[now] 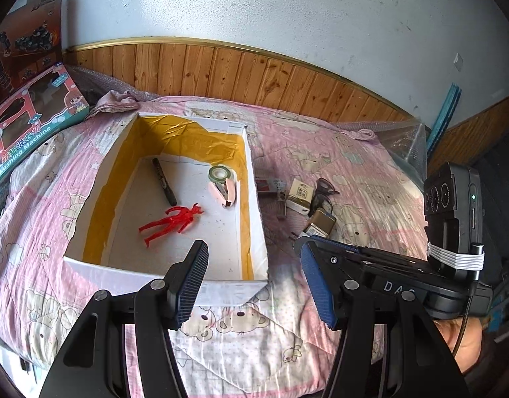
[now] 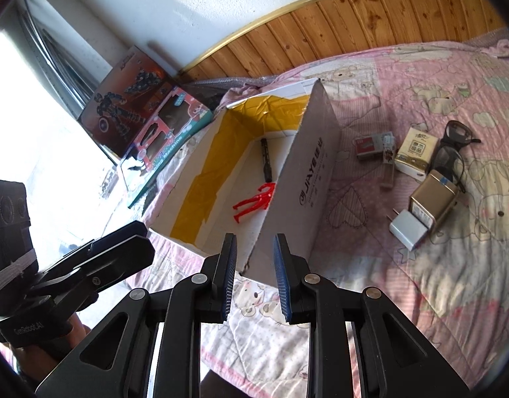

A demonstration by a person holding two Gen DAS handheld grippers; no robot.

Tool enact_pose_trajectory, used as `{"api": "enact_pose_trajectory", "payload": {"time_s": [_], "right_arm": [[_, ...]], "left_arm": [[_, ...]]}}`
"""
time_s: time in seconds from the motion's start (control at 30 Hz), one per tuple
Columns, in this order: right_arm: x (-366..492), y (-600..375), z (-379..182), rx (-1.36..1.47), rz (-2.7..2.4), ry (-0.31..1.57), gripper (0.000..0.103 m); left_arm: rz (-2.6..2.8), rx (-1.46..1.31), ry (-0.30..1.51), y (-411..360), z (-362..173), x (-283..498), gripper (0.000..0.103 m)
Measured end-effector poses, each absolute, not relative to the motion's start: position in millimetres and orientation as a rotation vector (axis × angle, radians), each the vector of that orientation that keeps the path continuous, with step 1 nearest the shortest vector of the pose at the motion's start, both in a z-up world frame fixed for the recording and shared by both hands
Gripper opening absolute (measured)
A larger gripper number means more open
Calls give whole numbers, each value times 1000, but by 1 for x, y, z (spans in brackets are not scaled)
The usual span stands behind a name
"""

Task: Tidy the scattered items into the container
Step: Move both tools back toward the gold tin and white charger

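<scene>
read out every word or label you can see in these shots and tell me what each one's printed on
"Washing Machine": teal edge of the pink toy box.
"JIAYE", less certain: grey outer wall of the white cardboard box.
"DAS", cut off: black right gripper body.
"GenRobot.AI": black left gripper mount.
Too small or blurred: white tissue pack, red-and-white small box, gold box, dark robot toy box.
</scene>
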State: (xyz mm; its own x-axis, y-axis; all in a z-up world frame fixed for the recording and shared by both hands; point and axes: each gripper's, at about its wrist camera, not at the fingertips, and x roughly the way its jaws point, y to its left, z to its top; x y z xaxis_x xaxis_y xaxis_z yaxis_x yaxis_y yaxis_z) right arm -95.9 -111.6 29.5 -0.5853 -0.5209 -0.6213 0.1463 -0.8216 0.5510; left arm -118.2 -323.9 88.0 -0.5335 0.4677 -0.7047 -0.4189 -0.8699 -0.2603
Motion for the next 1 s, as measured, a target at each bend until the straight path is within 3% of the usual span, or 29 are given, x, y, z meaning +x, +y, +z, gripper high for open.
{"api": "enact_pose_trajectory", "payload": {"time_s": [0.6,0.7,0.87,1.0], "right_arm": [[-69,22,-10,1195,-2528,-953,26],[-82,33,-20,1217,-2537,-956,37],[-117,32,-31,1294,-2542,-747,48],[-148,19,-42,1354,-2552,-408,54]], "left_arm": [[2161,-1130,115,-190,49,-104,62],[2149,-1175,160,-171,27,-118,63],[2128,-1282,178,-151,-15,-142,63],[2144,-1336,181,-142,-42,-158,63]]}}
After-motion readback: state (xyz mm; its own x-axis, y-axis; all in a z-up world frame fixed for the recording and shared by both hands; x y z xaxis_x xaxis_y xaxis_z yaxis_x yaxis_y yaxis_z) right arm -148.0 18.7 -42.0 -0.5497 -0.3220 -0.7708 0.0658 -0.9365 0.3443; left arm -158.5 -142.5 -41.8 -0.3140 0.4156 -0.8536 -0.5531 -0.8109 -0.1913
